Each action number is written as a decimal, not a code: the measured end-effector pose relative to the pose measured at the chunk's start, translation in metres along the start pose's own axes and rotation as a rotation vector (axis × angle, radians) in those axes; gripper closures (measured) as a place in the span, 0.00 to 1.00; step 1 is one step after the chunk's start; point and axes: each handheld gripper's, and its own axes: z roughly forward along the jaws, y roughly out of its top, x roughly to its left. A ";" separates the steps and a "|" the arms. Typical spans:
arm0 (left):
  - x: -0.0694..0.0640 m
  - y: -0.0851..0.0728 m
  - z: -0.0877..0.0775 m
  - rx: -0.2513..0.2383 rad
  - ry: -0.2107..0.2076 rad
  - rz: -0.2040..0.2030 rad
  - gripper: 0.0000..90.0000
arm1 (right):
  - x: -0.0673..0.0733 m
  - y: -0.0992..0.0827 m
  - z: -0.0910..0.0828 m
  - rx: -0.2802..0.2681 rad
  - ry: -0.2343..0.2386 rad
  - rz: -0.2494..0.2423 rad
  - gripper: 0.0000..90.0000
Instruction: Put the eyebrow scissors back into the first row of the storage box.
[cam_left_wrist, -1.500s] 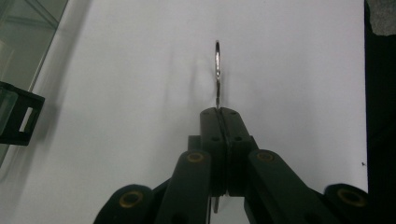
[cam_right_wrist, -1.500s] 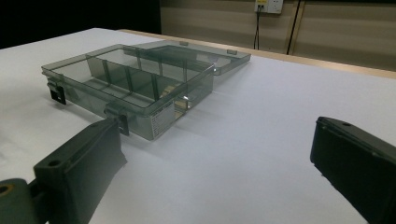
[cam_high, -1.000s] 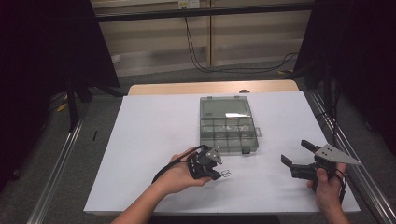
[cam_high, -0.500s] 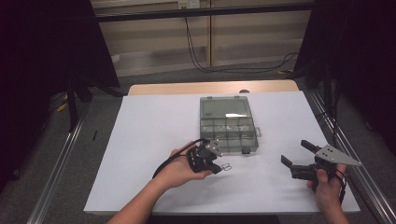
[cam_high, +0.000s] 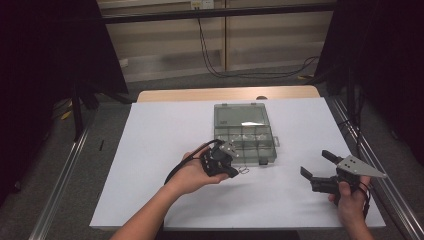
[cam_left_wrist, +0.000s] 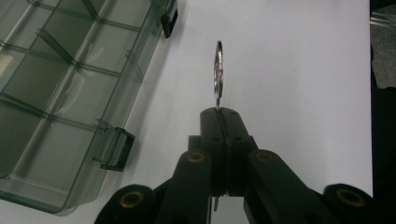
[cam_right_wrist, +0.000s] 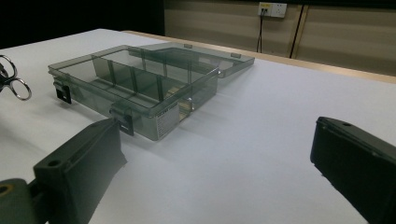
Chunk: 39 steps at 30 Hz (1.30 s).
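Observation:
A small metal key ring (cam_left_wrist: 218, 70) sticks out edge-on from the tips of my left gripper (cam_left_wrist: 223, 112), whose jaws are shut on its lower rim. In the high view that gripper (cam_high: 238, 172) hovers just off the near edge of a clear green compartment box (cam_high: 245, 135), with the ring (cam_high: 244, 170) at its tip. The box (cam_right_wrist: 140, 79) lies with its lid folded back. My right gripper (cam_high: 316, 163) rests at the right of the white sheet, open, with nothing between its wide-apart jaws (cam_right_wrist: 219, 135). The ring (cam_right_wrist: 17, 88) also appears at the left edge of the right gripper view.
A white sheet (cam_high: 160, 150) covers the table, with a wooden edge (cam_high: 200, 94) at the far side. Two black latches (cam_left_wrist: 116, 149) stick out of the box's near wall. Metal rails (cam_high: 65, 175) run along both sides of the table.
My left gripper has lifted and moved a little toward the box, still holding the ring. The right gripper has stayed where it was.

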 end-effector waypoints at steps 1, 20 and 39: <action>0.000 0.000 0.000 -0.006 0.002 -0.007 1.00 | 0.000 0.000 0.000 0.000 0.001 0.000 0.02; 0.017 0.017 -0.008 -0.016 0.038 -0.011 1.00 | 0.000 0.000 0.000 -0.001 0.005 0.003 0.02; 0.032 0.026 -0.009 -0.015 0.063 -0.025 1.00 | 0.000 0.000 0.000 -0.003 0.007 0.005 0.02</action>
